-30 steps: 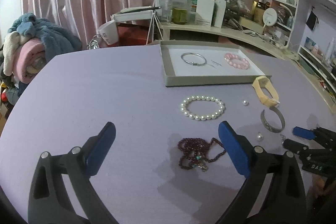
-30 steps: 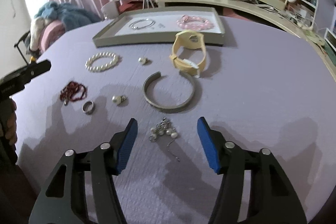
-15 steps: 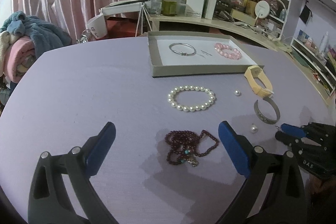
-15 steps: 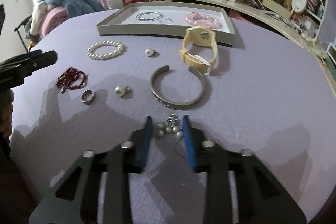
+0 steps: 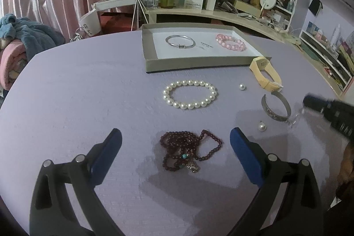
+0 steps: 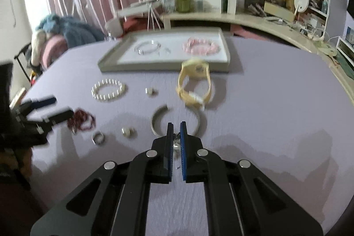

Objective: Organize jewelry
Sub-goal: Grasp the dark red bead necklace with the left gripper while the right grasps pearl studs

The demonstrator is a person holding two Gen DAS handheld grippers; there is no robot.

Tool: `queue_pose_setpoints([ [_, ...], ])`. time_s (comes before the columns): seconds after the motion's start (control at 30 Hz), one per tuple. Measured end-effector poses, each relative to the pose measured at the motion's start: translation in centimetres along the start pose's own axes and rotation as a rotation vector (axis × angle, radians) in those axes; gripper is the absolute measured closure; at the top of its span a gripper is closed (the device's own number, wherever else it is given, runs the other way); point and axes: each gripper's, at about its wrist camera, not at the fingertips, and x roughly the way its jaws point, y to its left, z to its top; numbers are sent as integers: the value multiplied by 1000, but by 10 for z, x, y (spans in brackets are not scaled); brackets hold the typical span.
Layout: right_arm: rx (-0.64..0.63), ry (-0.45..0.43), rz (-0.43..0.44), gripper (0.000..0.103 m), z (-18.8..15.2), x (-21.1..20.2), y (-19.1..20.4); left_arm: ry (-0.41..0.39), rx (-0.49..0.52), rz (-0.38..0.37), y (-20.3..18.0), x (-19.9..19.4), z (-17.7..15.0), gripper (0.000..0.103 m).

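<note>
Two tongs: my right tongs (image 6: 176, 132) pinch the small pearl earring cluster (image 6: 176, 143) above the lilac tabletop (image 6: 265, 103), before the tray (image 6: 163, 68); my left tongs (image 5: 176, 143) gape wide around the garnet beads (image 5: 188, 152).

Lighting: dim, even indoor light; soft grey shadows fall toward the camera on the matte lilac table (image 5: 88, 85). Left wrist view: mostly sharp, the right gripper (image 5: 309, 102) smeared at the frame edge. Right wrist view: motion-blurred throughout, the shallow grey cardboard tray (image 6: 110, 64) soft. Both: fisheye bending, black vignetted corners.
</note>
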Motion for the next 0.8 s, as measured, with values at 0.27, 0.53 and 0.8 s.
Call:
queue_pose_setpoints([
  [0.27,10,-104,25,97,32,-20,-1,34,-13,10,4,8,-1,11],
  [0.53,19,-148,25,97,47,-25,-4,49,-27,10,8,12,-2,13],
  [0.8,19,-133,25,97,45,-23,-4,78,-7,13,2,23,1,25],
])
